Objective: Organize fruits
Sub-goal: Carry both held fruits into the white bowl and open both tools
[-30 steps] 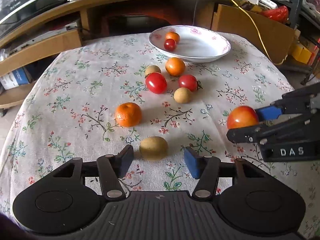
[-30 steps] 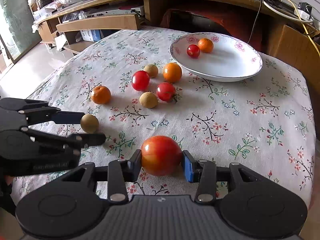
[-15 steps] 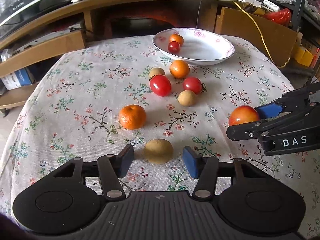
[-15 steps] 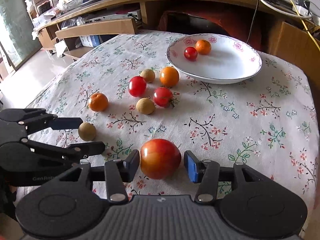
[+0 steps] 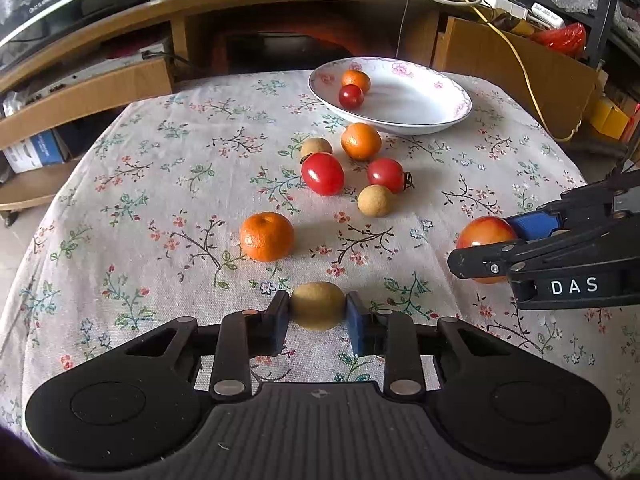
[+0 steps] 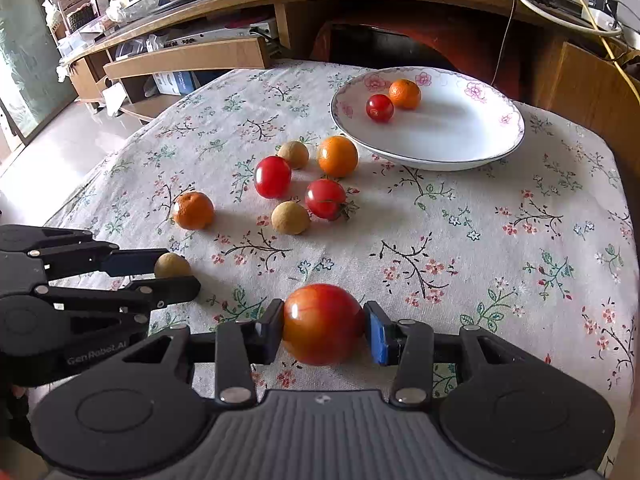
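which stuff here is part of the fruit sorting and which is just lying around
Part of the job:
- brown fruit in the left gripper
- apple in the right gripper
- white plate
- loose tangerines, tomatoes and brown fruits, e.g. tangerine

Just lying about:
- yellow cable
- red bag
- wooden shelf

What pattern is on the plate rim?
Pink flowers on white, on the plate rim; clearest in the right wrist view.

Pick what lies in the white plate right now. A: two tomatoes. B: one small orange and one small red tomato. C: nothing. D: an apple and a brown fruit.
B: the white plate holds a small orange and a small red tomato, side by side near its far rim.
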Motion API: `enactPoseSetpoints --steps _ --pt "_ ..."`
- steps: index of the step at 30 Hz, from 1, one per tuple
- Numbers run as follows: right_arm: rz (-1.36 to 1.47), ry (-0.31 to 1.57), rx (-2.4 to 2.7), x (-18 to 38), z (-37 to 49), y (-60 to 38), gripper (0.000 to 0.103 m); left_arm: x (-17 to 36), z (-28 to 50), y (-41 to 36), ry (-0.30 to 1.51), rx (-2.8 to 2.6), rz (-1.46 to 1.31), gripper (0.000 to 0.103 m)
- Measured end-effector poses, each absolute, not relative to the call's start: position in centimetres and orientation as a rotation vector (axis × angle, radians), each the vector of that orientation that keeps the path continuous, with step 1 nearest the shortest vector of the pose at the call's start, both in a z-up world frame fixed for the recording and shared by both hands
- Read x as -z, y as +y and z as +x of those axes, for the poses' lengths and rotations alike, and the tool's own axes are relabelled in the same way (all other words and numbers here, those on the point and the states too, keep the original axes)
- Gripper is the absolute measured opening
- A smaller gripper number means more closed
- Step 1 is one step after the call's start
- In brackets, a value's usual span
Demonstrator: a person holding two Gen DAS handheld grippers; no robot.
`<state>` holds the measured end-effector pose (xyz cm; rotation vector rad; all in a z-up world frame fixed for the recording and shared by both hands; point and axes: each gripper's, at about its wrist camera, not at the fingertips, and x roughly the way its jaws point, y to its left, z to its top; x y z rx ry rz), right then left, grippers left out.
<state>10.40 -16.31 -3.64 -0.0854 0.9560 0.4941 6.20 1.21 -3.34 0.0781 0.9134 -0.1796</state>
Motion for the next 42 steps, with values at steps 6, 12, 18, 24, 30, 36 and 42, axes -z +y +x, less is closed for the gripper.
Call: enactPoseSetpoints --steps 6,12,18,24,30,36,42 --pt "-0.066 0.938 -0.491 3.0 10.6 -16.6 0.042 2.2 6.7 0.8 0.888 0.197 0.046 0.037" --pt "-0.047 0.917 -0.483 2.1 11.0 -16.8 0.042 1.2 7.9 -0.1 0.861 0.21 0.035 0.038" --pt "-0.036 0.908 -0.464 1.7 11.4 -17.1 0.042 0.7 9.0 -0.7 0.848 0.21 0.033 0.038" --pt "-0.014 0.893 -0.447 1.1 11.9 -17.4 0.042 0.3 10.0 -1.2 0.84 0.214 0.026 0.037" --pt "0.004 0.888 -0.426 0.9 12.7 -17.8 0.042 0.0 11.2 -1.6 0.837 0.21 0.039 0.037" --pt "0.023 0.872 -0.397 0.4 13.9 -18.3 0.042 -0.6 12.9 -2.2 0.82 0.211 0.055 0.037" --pt "0.042 0.854 -0.368 -0.2 15.5 -19.0 0.042 -1.2 14.7 -2.9 0.803 0.213 0.065 0.036"
